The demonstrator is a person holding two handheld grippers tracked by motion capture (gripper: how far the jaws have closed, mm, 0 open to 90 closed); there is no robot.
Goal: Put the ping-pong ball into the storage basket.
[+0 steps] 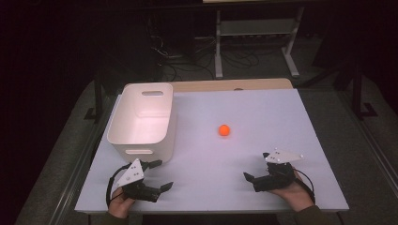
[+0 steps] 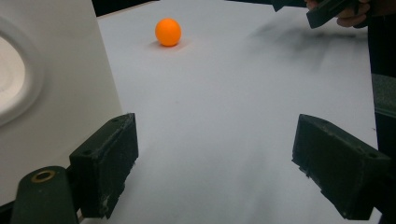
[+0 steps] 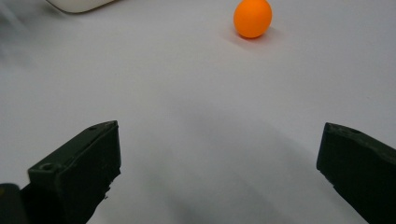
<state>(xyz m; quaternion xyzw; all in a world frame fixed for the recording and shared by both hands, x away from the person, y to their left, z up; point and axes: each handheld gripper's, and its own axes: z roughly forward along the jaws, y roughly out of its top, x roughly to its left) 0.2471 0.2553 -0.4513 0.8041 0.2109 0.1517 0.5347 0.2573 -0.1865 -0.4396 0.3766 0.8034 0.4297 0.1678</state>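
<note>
**Ball alone at mid-worktop, both tongs spread**

Ball [image 1: 225, 130], orange, sits on the white worktop [image 1: 263, 112] near its middle, just right of the white bin [image 1: 141, 117] and apart from it. The left tongs [image 1: 162, 175] hover at the near edge just in front of the bin, jaws spread wide with nothing between them. The right tongs [image 1: 256, 166] hover at the near right, likewise spread and empty, well short of the ball.

No lettering, label, brand mark or number can be read anywhere: the white bin [image 1: 141, 119] is seen plain, the orange ball [image 1: 225, 130] unmarked, the pale surface [image 1: 263, 117] bare of print, and nothing is written on either hand-held gripper.
</note>
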